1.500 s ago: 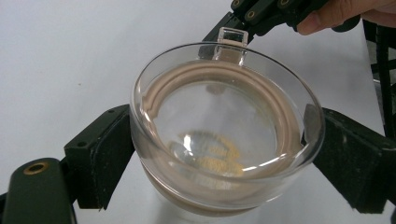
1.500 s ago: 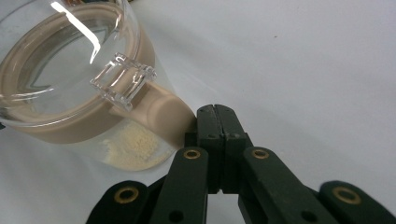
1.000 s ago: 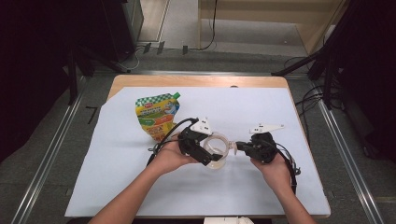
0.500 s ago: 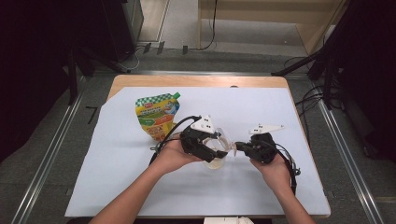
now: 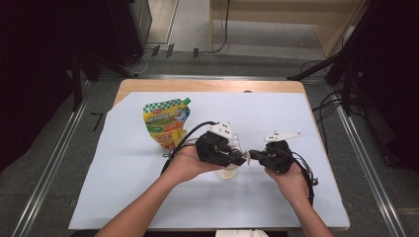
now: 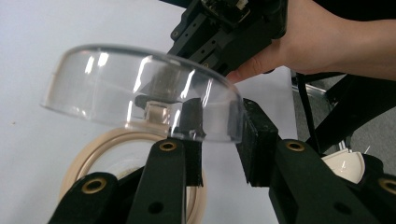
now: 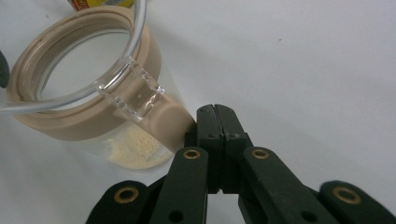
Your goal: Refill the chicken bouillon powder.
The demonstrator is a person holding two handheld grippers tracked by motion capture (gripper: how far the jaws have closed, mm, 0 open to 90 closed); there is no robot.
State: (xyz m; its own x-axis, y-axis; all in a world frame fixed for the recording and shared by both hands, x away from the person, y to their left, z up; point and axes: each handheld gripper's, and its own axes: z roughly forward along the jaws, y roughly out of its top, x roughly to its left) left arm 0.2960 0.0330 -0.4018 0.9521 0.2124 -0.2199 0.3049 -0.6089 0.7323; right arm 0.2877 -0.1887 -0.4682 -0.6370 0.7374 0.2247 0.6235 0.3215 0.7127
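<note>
A small clear jar [image 7: 79,140] with a beige collar [image 6: 88,154] stands on the white sheet, a little pale powder [image 7: 135,144] at its bottom. Its clear domed lid [image 6: 116,88] is tilted up off the collar. My left gripper [image 6: 219,144] has just been closing and is shut on the lid's rim, one pad inside and one outside. In the high view it [image 5: 241,159] hovers over the jar [image 5: 228,173]. My right gripper [image 7: 215,114] is shut with nothing between its jaws, its tips touching the side of the collar beneath the lid's clear tab [image 7: 135,98].
A green and yellow stand-up pouch [image 5: 167,123] lies at the back left of the white sheet [image 5: 123,187]. The wooden table edge [image 5: 207,85] runs behind it. The person's right hand [image 6: 327,42] is close behind the lid. Cables trail from both grippers.
The left gripper's jaws closed on the lid's rim and the hand rose a little, tipping the lid up off the jar. The right gripper stayed put.
</note>
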